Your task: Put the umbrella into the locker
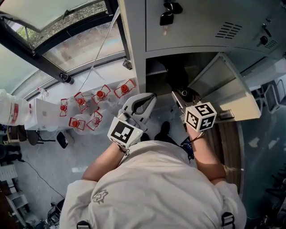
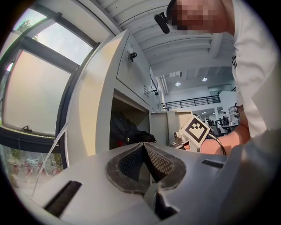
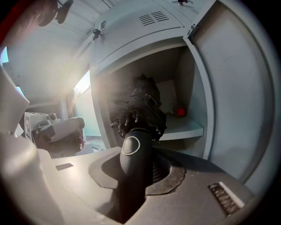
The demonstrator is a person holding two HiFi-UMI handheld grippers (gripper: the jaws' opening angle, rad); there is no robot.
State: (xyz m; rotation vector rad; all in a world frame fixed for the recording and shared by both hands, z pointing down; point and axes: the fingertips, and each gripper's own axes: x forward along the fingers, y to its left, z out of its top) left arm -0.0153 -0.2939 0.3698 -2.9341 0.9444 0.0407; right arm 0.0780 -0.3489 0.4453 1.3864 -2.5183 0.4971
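Observation:
The black folded umbrella (image 3: 141, 107) pokes into the open locker compartment (image 3: 189, 83), canopy first, above the shelf. My right gripper (image 3: 142, 151) is shut on its black handle (image 3: 134, 162), which stands up between the jaws. From the head view, the right gripper (image 1: 183, 95) sits at the locker mouth with the umbrella (image 1: 176, 74) dark inside. My left gripper (image 1: 151, 97) hovers just left of it, in front of the locker's edge, shut with nothing in it; its pads (image 2: 154, 160) meet in a point. The umbrella (image 2: 127, 131) also shows in the left gripper view.
The locker door (image 1: 229, 89) swings open to the right. Keys (image 1: 168, 13) hang from the closed door above. A small red object (image 3: 181, 111) lies on the inner shelf (image 3: 186, 128). Several red-capped bottles (image 1: 96, 109) stand on the floor at left, below a window.

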